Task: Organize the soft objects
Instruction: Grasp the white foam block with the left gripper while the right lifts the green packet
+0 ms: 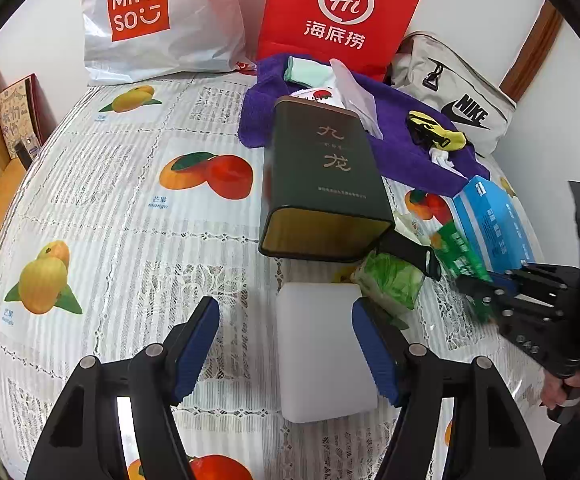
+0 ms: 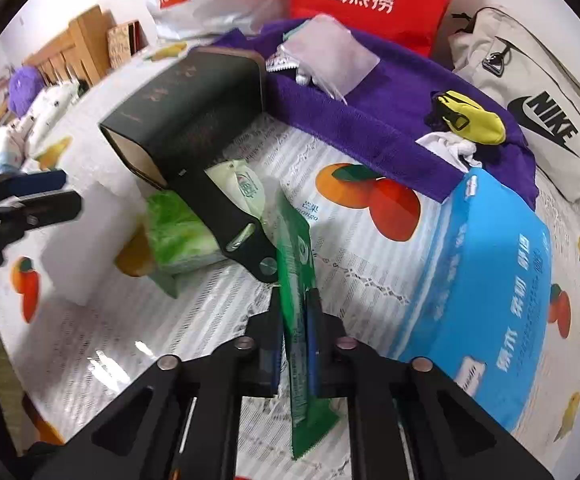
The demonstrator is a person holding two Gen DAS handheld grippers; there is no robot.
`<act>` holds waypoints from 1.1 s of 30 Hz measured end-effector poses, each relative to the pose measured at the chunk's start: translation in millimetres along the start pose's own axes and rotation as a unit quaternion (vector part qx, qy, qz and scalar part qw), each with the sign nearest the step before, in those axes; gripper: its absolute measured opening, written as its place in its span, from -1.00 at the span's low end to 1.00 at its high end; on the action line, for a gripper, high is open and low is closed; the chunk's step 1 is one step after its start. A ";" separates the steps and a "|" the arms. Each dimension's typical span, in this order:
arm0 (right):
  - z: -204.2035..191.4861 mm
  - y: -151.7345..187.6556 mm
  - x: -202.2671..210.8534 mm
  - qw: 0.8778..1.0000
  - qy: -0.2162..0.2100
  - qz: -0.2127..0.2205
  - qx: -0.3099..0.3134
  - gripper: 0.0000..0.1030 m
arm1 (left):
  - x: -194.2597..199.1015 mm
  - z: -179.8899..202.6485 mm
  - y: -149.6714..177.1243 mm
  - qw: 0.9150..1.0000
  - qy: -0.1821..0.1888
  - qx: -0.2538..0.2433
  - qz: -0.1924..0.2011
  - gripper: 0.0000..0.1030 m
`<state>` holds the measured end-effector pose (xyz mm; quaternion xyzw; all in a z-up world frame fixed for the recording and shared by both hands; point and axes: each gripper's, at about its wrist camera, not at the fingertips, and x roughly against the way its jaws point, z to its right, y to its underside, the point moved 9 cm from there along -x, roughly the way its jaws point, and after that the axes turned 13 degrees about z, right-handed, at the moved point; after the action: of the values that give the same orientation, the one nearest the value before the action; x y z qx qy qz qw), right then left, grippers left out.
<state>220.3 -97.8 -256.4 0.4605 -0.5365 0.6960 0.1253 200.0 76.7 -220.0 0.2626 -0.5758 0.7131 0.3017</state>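
My right gripper [image 2: 294,312] is shut on a flat green packet [image 2: 297,280] and holds it upright on edge; it also shows in the left wrist view [image 1: 465,276]. My left gripper [image 1: 286,320] is open, its blue pads either side of a white block [image 1: 321,352] lying on the fruit-print tablecloth [image 1: 130,200]. A green tissue pack [image 2: 178,232] and a black strap [image 2: 230,220] lie beside a dark green tin [image 1: 321,176] on its side. A purple towel [image 2: 389,112] carries a yellow sock [image 2: 473,120], white cloth and a clear bag.
A blue tissue pack [image 2: 489,300] lies right of my right gripper. A Miniso bag [image 1: 158,20], a red paper bag [image 1: 341,12] and a Nike pouch [image 1: 457,96] stand along the back wall. Wooden furniture [image 2: 74,48] stands to the left.
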 end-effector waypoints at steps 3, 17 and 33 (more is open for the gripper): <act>0.1 2.6 6.8 1.000 -0.004 0.006 -0.008 -0.89 | -2.8 2.8 5.9 1.000 0.001 -0.002 -0.007 0.32; -1.3 6.5 27.9 0.998 -0.029 0.038 -0.033 -0.89 | -25.7 25.3 33.4 0.995 -0.050 -0.076 -0.040 0.59; 14.6 -10.9 65.3 0.993 -0.044 0.085 -0.065 -0.89 | 15.0 56.7 4.8 0.997 0.009 -0.077 0.008 -0.41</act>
<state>199.4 -127.0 -198.8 0.4342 -0.6230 0.6468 0.0715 187.9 22.3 -201.0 0.2280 -0.6280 0.6714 0.3207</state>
